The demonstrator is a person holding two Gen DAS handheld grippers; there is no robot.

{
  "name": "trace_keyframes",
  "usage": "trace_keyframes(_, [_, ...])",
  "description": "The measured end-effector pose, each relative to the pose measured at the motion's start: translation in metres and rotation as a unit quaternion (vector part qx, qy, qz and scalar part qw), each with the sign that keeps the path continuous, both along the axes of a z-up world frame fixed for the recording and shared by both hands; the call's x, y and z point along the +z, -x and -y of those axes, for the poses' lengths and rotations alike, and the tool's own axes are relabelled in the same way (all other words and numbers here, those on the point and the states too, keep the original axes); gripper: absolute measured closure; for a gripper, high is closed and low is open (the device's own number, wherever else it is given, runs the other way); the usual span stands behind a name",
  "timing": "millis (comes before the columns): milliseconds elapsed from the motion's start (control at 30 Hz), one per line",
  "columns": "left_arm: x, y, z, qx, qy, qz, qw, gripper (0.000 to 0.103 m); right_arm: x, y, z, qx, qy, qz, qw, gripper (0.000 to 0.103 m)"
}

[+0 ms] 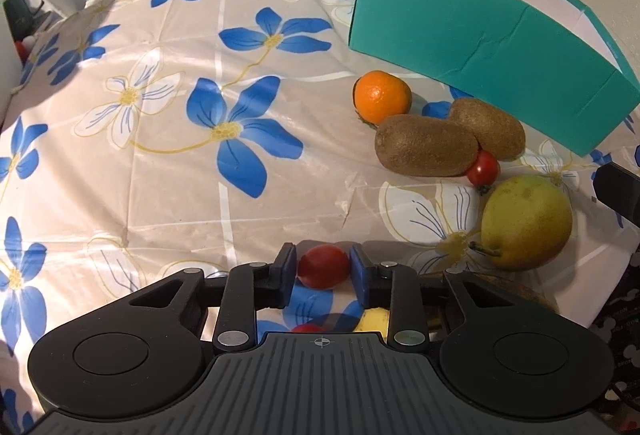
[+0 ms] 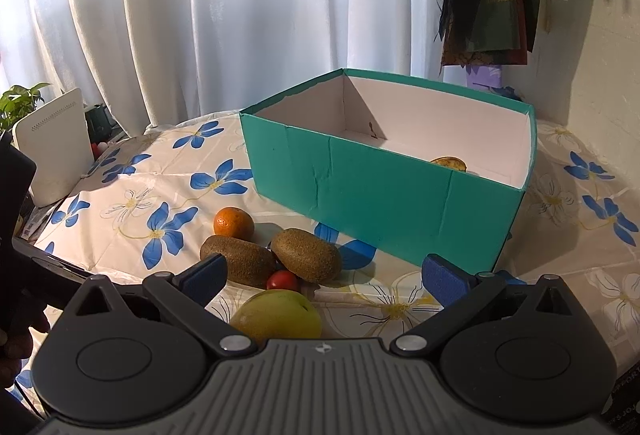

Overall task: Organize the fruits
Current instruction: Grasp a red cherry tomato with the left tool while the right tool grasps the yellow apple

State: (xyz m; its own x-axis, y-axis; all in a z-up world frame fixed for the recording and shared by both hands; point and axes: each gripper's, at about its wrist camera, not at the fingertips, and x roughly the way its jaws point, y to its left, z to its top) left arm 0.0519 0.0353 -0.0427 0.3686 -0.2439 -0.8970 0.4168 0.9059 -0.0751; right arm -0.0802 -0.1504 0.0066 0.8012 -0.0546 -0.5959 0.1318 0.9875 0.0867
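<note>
At 6 o'clock my left gripper [image 1: 323, 267] pinches one cherry tomato [image 1: 323, 266]; two kiwis [image 1: 426, 150], no readable labels; right gripper [image 2: 324, 273] gapes wide.

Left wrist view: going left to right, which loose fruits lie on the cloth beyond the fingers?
Orange → front kiwi → small red tomato → pear. The rear kiwi overlaps the front one, so I leave it out.

Take the box [image 2: 384, 191] as your landmark: in front of it lie two kiwis [image 2: 306, 255], touching, with the orange [image 2: 233, 222] to their left and the pear [image 2: 276, 315] nearest you. Inside the box sits something, perhaps a fruit.
</note>
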Motion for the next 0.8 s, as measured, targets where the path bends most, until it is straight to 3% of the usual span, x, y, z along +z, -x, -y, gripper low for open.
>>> trace_keyframes(133, [0.002,0.000,-0.004,0.004,0.009,-0.001,0.9999,0.072,0.000,-0.002,-0.004,0.006,0.002,-0.009,1.000,0.000])
trace_keyframes(267, [0.018,0.001,-0.010,0.014,0.020,0.022,0.9995,0.072,-0.002,-0.005,-0.008,0.008,0.000,-0.032,0.999,0.000])
trace_keyframes(433, [0.039,-0.001,-0.013,0.027,0.037,0.040,0.9982,0.072,-0.008,-0.013,-0.011,0.020,-0.034,-0.076,0.996,0.001])
trace_keyframes(667, [0.054,-0.003,-0.009,0.020,0.051,0.060,0.9967,0.072,-0.023,-0.039,-0.017,0.019,-0.080,-0.149,0.985,0.023])
trace_keyframes(800, [0.058,-0.007,-0.006,0.009,0.056,0.064,0.9963,0.072,-0.032,-0.050,-0.018,0.001,-0.093,-0.180,0.979,0.025])
